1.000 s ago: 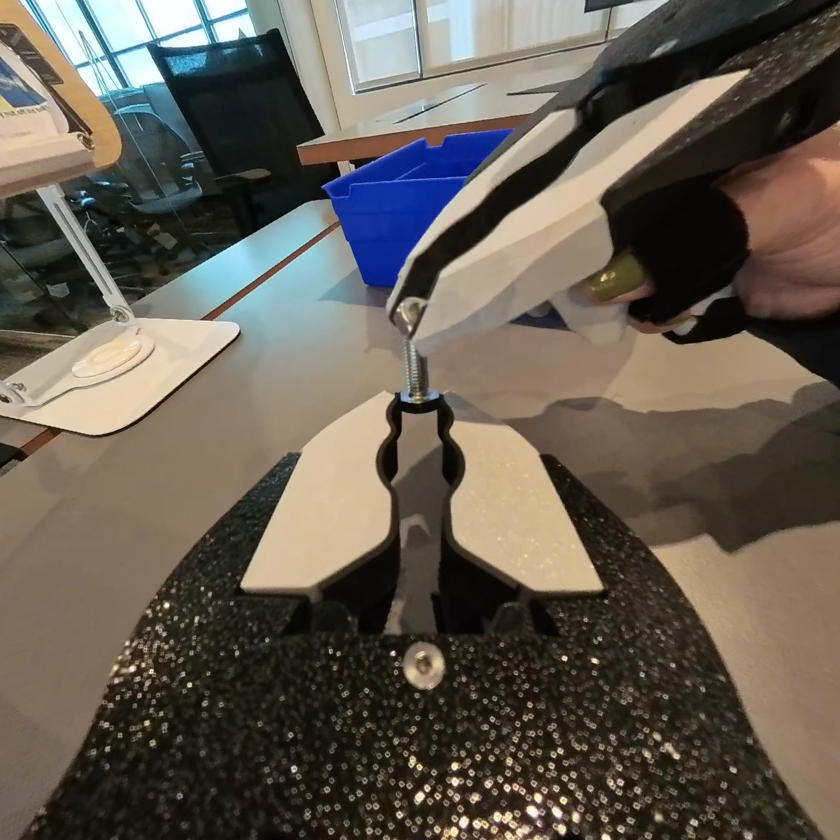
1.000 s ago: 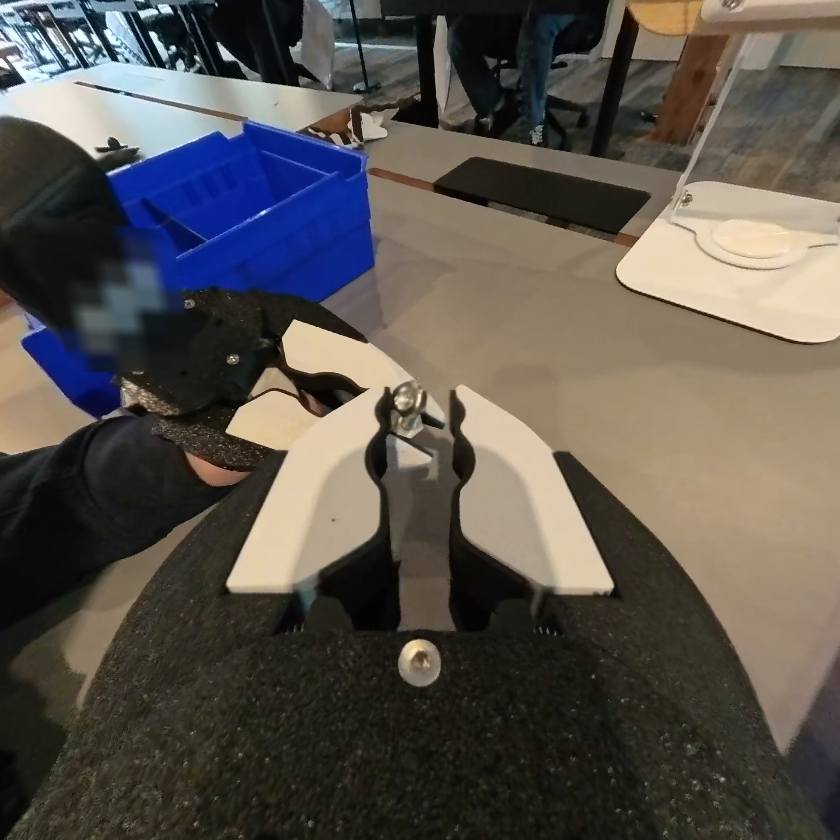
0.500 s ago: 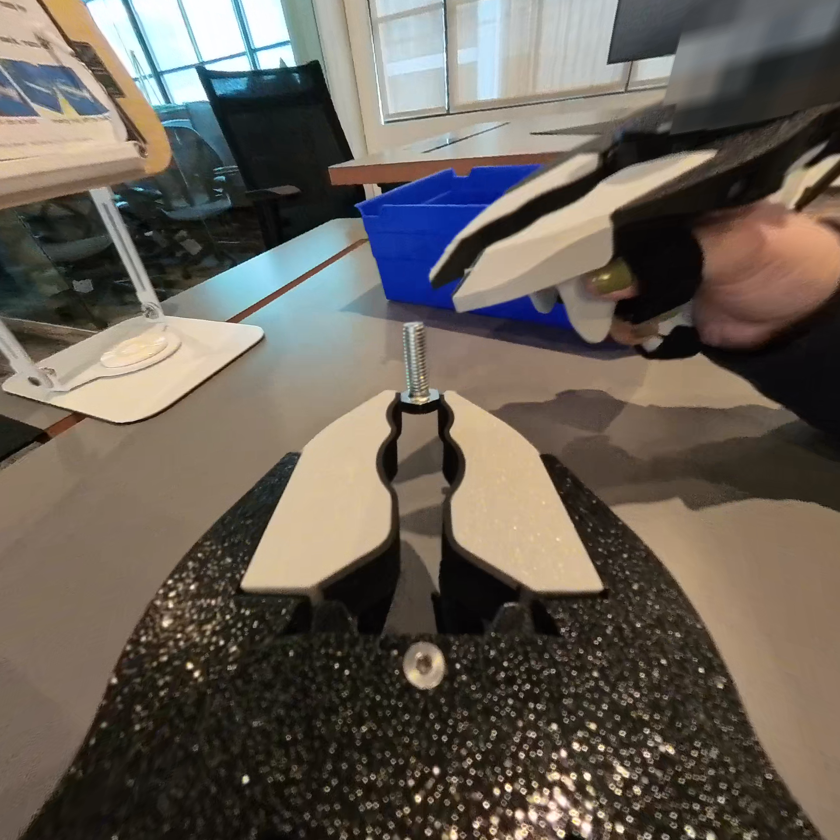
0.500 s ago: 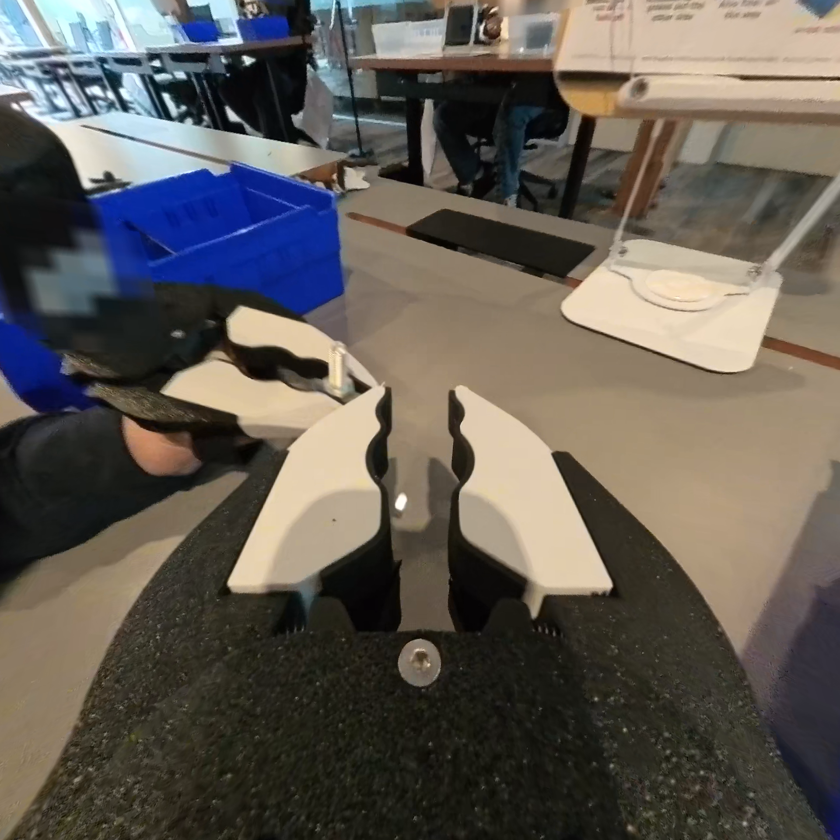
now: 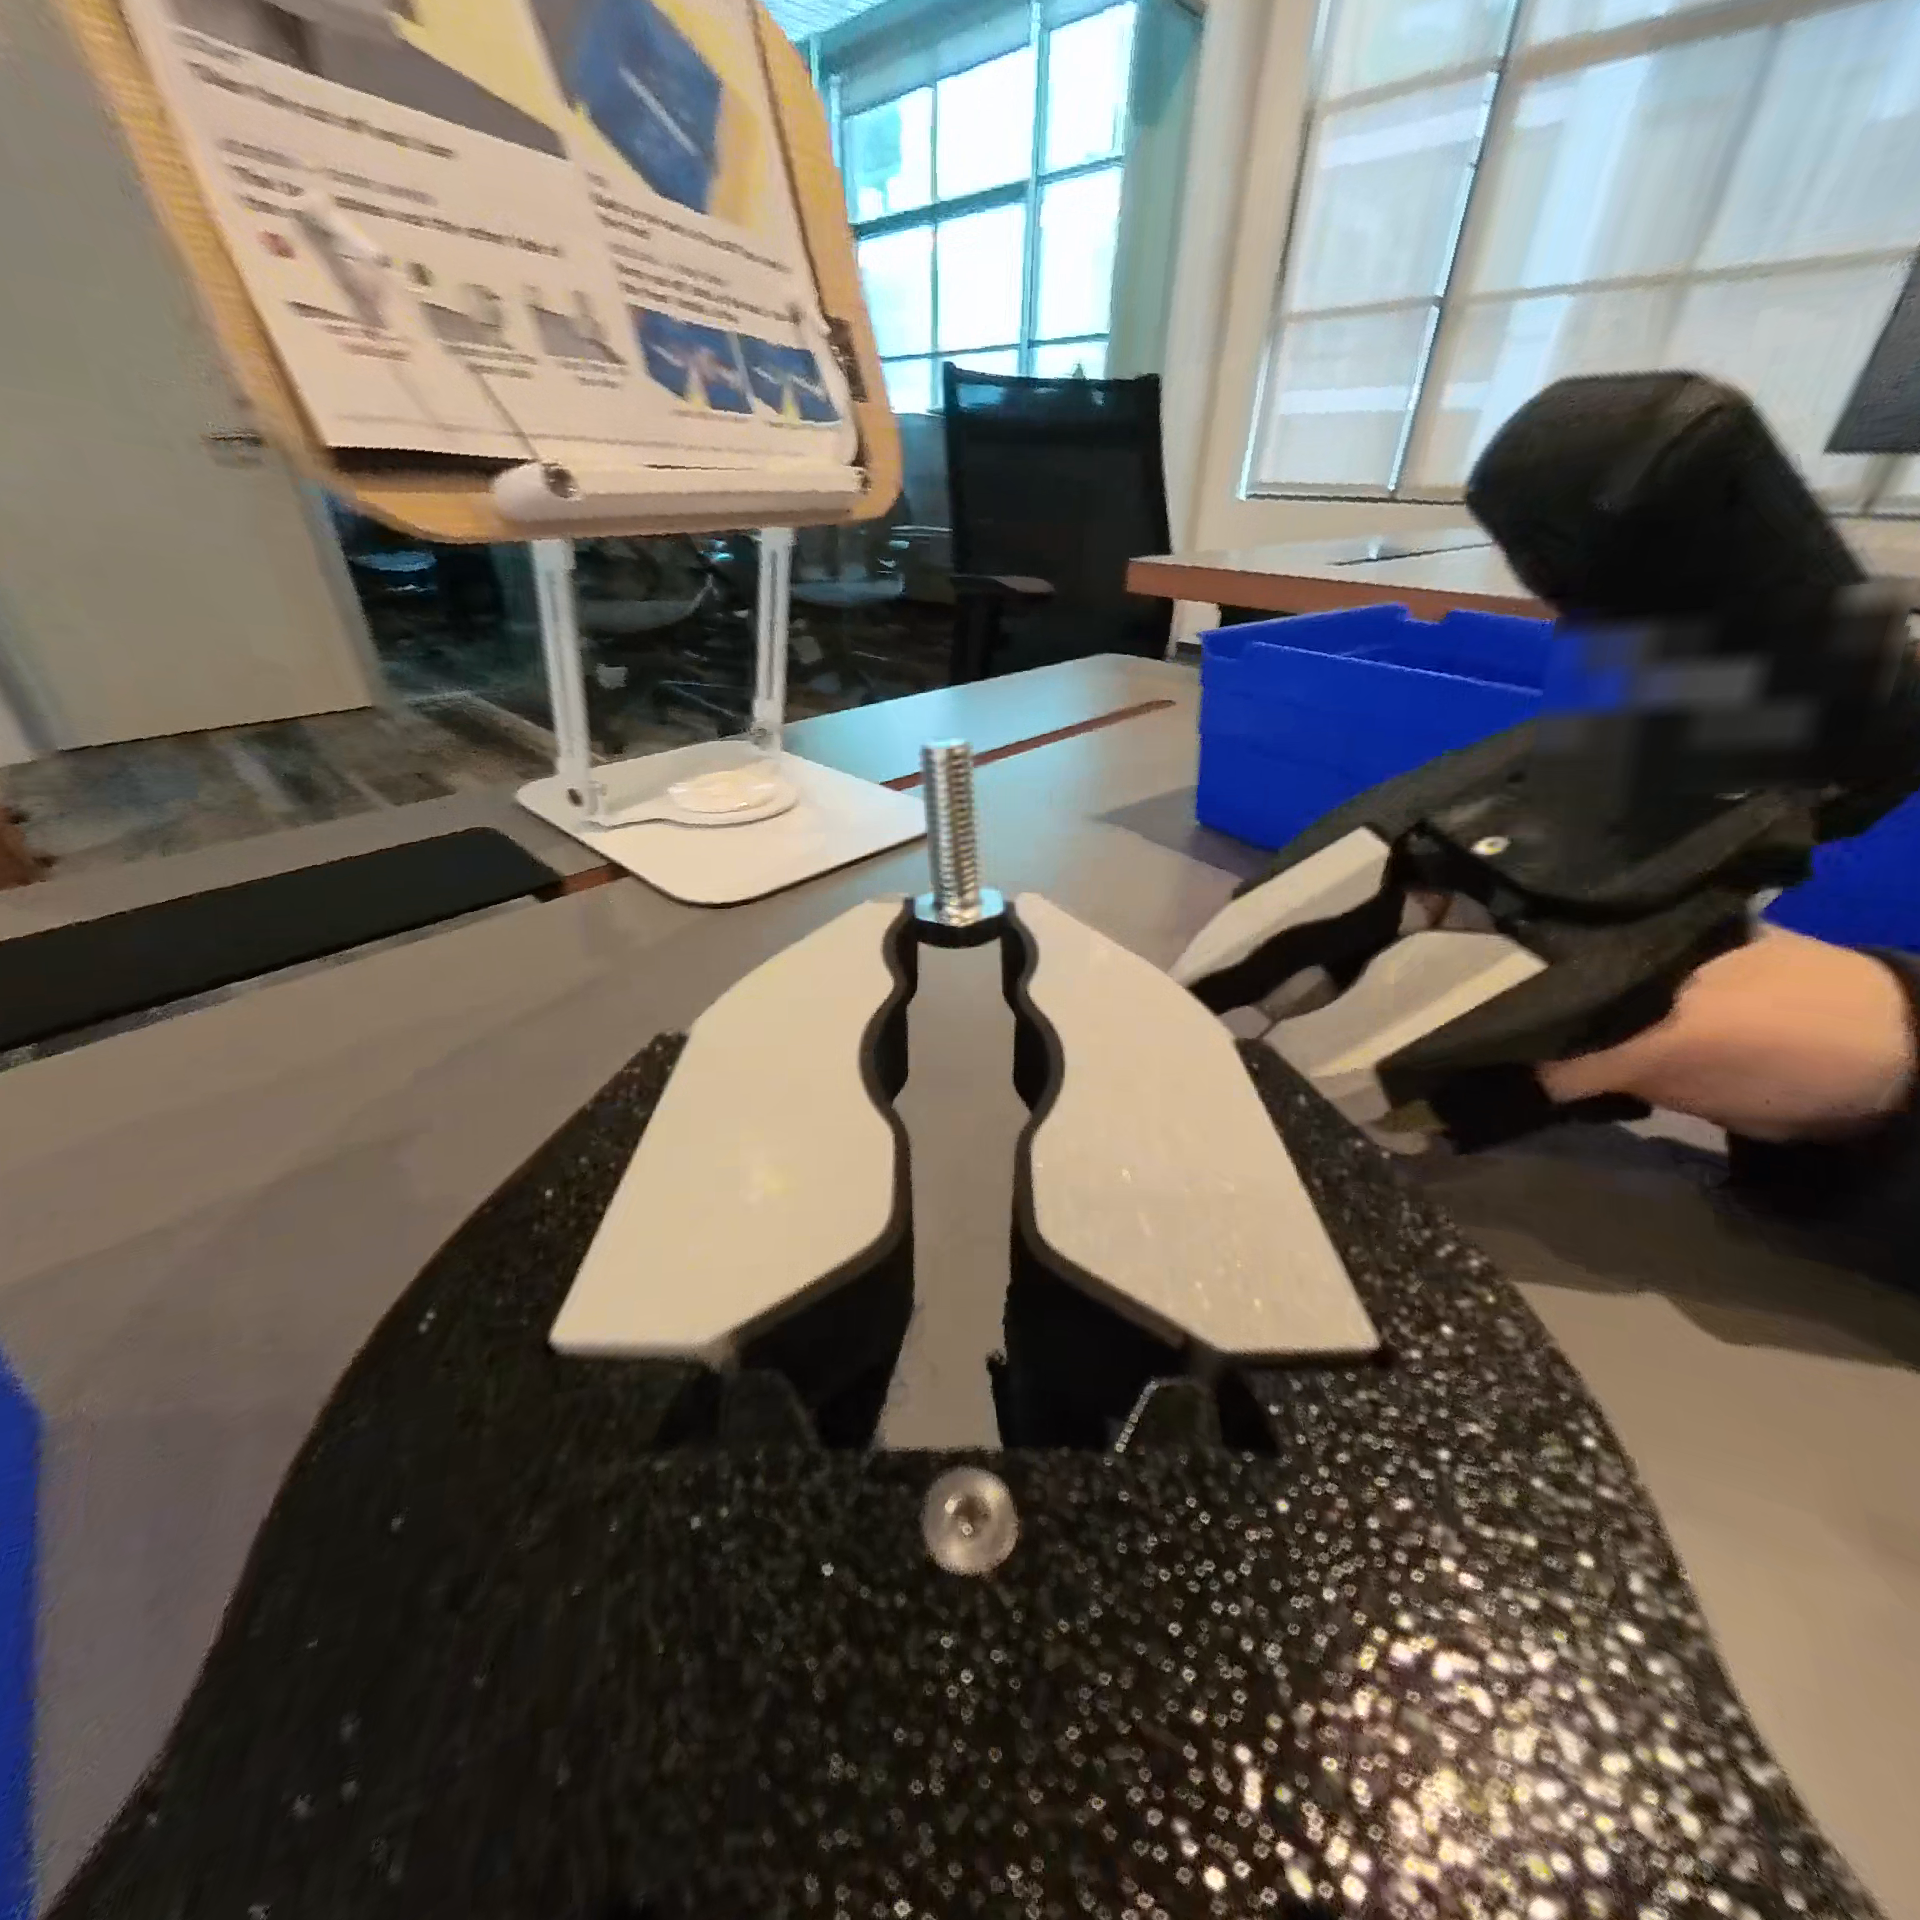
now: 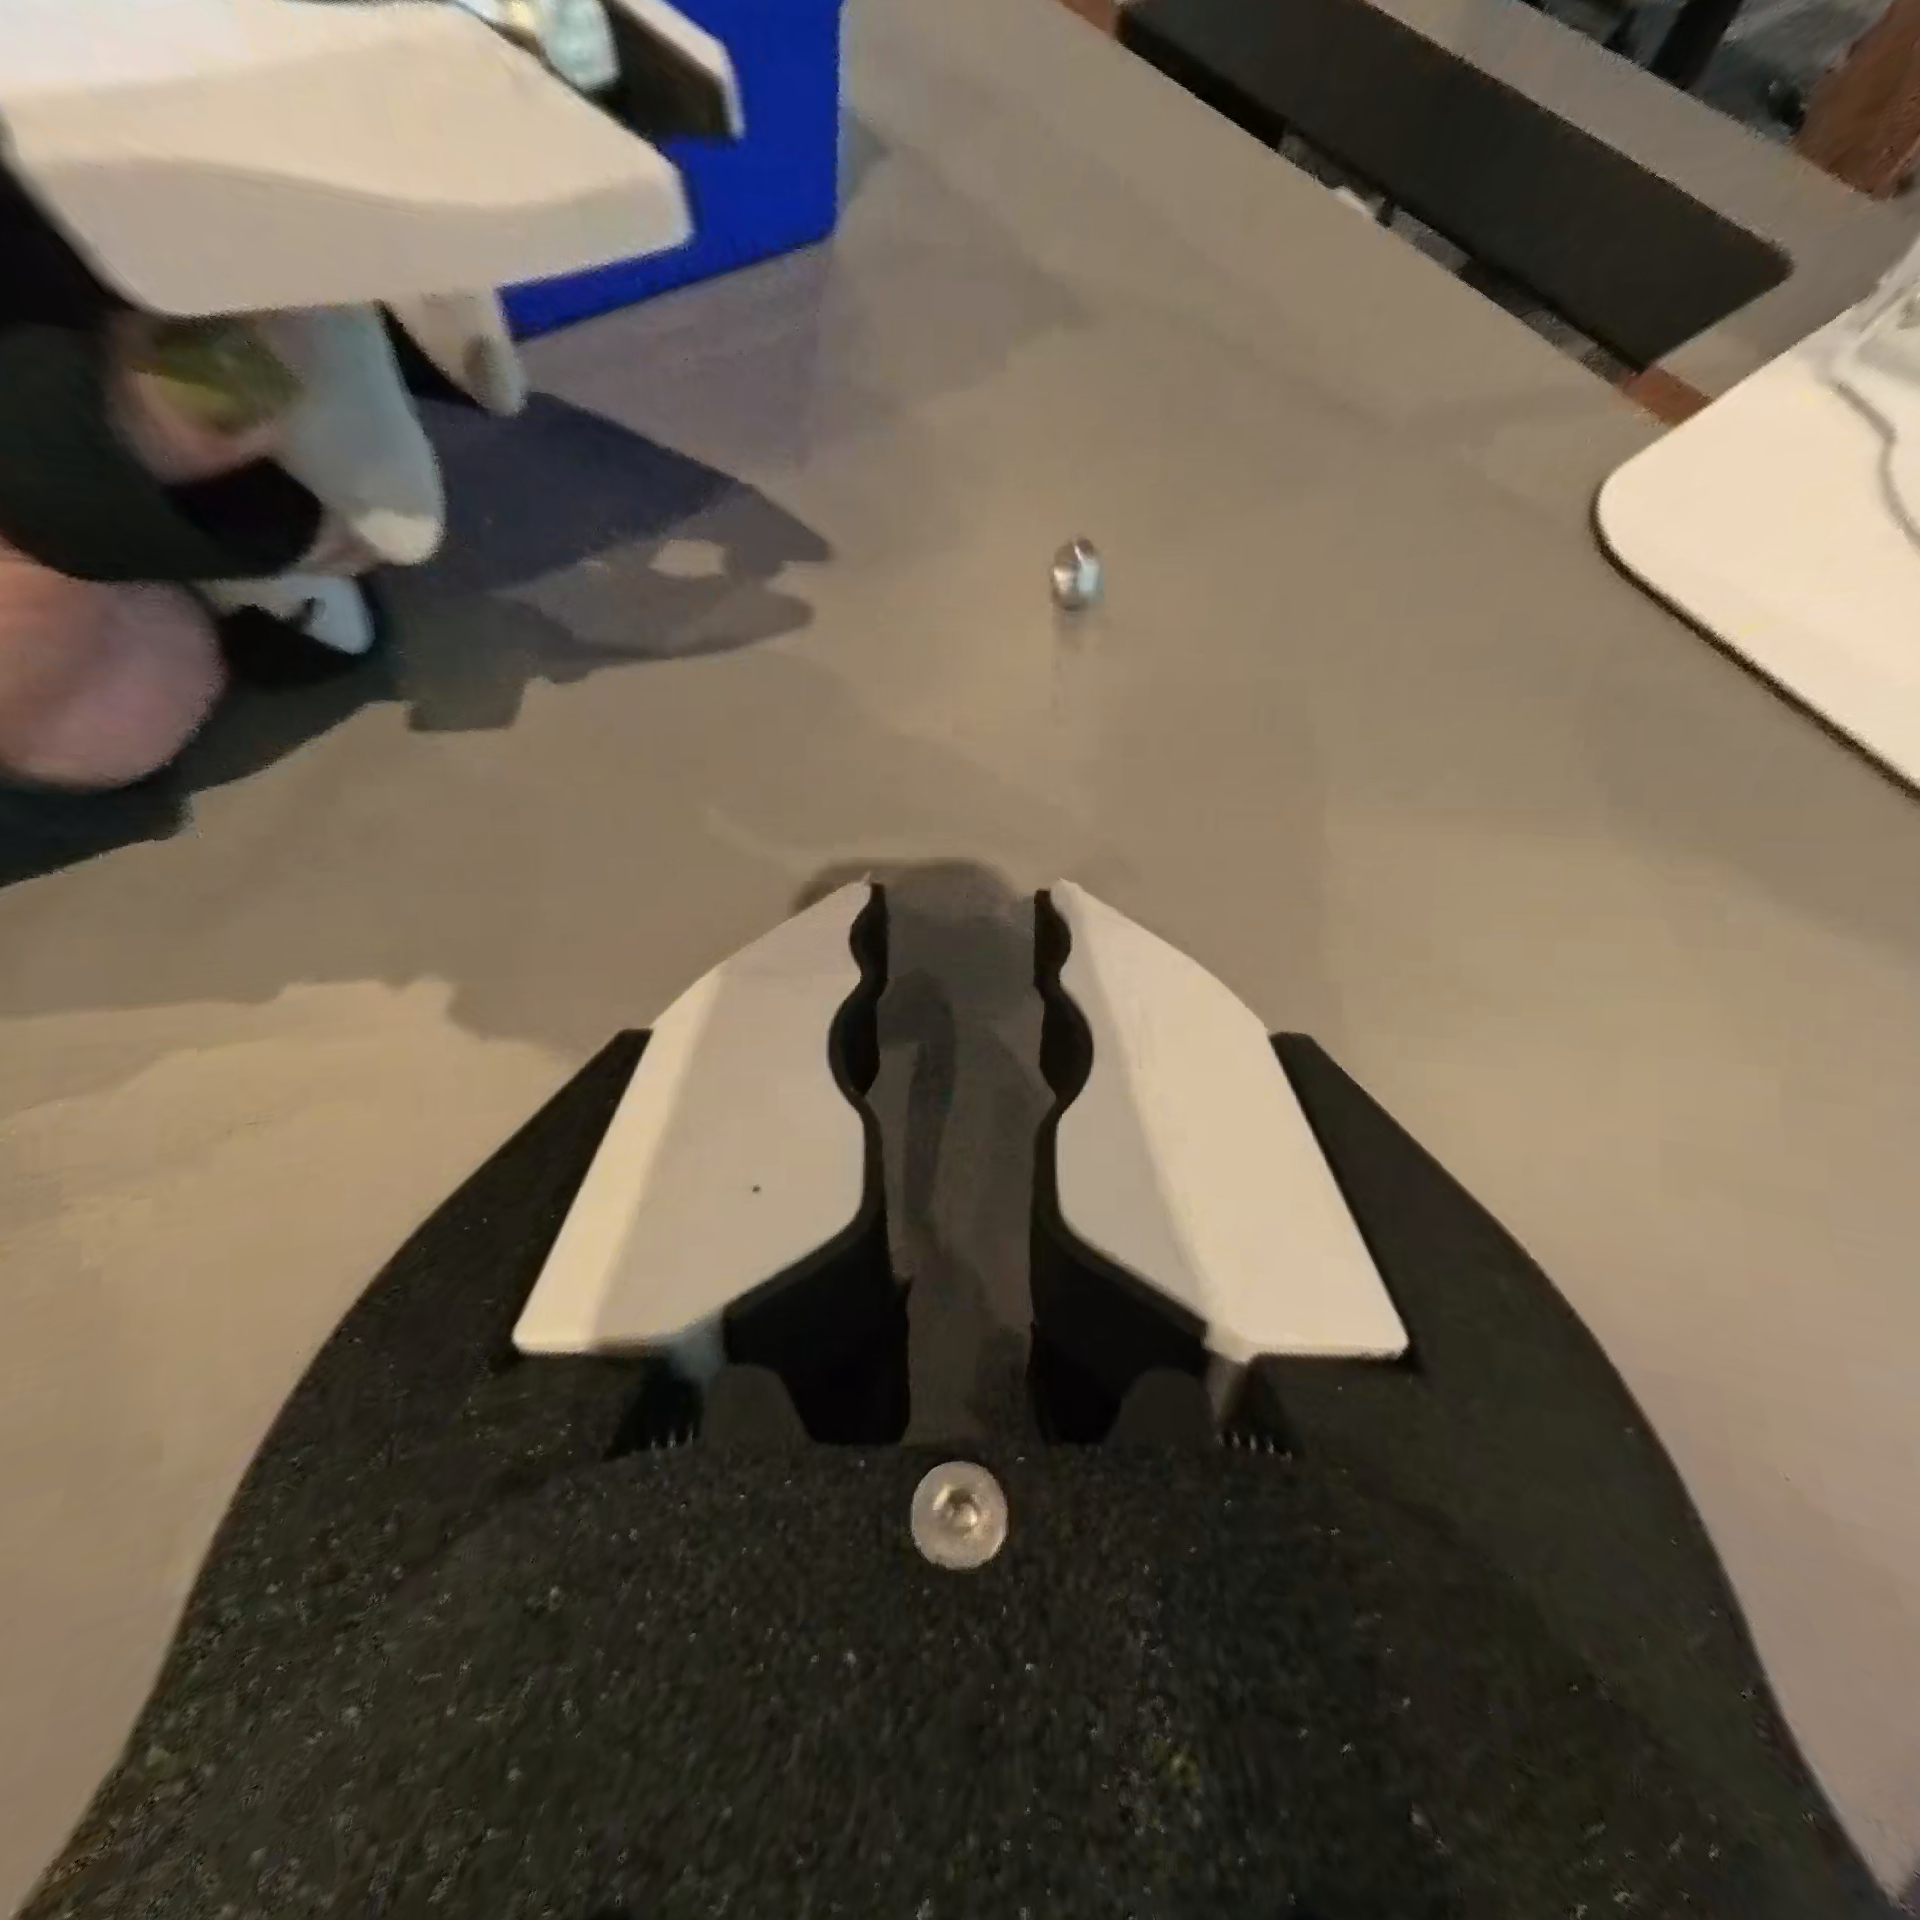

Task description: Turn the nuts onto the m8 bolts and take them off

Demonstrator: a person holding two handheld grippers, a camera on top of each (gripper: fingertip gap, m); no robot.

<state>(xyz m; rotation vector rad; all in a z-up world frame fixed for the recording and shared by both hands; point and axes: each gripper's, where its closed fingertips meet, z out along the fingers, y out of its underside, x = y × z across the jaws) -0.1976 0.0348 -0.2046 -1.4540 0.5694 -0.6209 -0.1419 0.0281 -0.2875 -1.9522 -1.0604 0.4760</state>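
Observation:
My left gripper (image 5: 958,920) is shut on the hex head of a silver bolt (image 5: 951,821), whose threaded shank stands upright and bare above the fingertips. It also shows at the top left of the right wrist view, with the bolt's head (image 6: 577,42) between its fingers. My right gripper (image 6: 956,894) is open and empty, tilted down close over the grey table (image 6: 1247,831). A small silver nut (image 6: 1075,571) lies loose on the table ahead of it. In the left wrist view the right gripper (image 5: 1236,987) sits low to the right of the bolt.
A blue bin (image 5: 1351,707) stands at the back right, and shows in the right wrist view (image 6: 769,156). The white base (image 5: 727,821) of a document stand sits behind the bolt. A black mat (image 5: 260,925) lies at the table's far edge. A hand (image 5: 1714,1039) holds the right gripper.
A second ago my right gripper held the nut at the bolt's tip. It pulled away and dropped toward the table, and the nut left its grasp and now lies there. My left gripper still holds the bolt.

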